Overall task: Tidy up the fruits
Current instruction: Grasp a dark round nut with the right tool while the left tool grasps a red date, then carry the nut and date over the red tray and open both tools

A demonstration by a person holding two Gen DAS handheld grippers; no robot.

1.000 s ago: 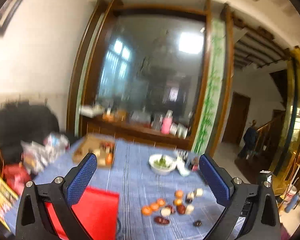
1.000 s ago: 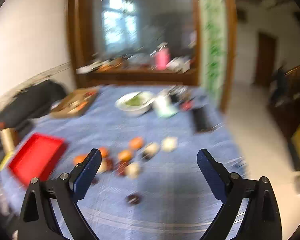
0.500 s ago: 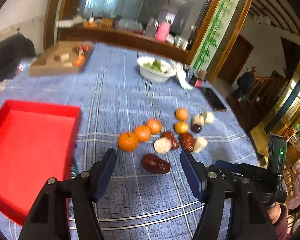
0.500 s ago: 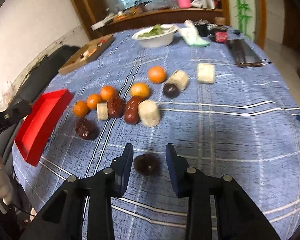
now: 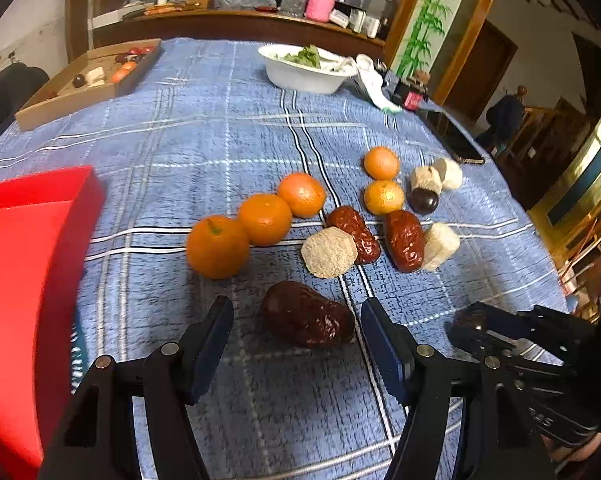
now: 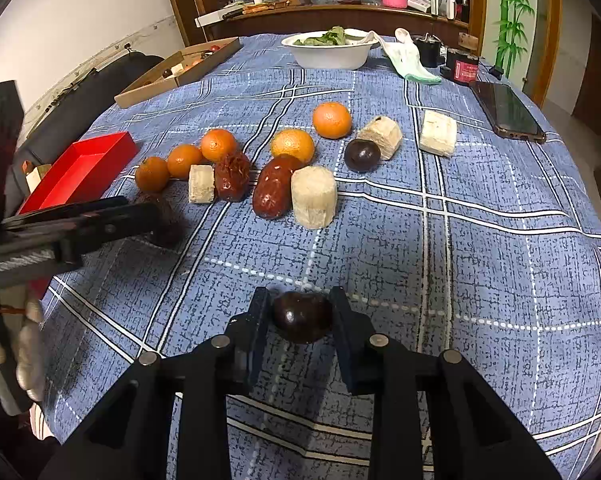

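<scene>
Left gripper (image 5: 296,328): jaws apart, flanking the large red date (image 5: 306,316) on the blue plaid surface (image 5: 220,128); right pad near it, left pad clear.
Right gripper (image 6: 299,312): jaws just closing, clamped on the dark round fruit (image 6: 302,316).
Red tray (image 5: 24,264): left of the date.

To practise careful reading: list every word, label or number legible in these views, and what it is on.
None reads whole.
Red label on black jar: too small.
White lettering on right hand-held gripper: blurred.
Pale sticker on left hand-held gripper: blurred.
White letters beside red tray: cut off.
</scene>
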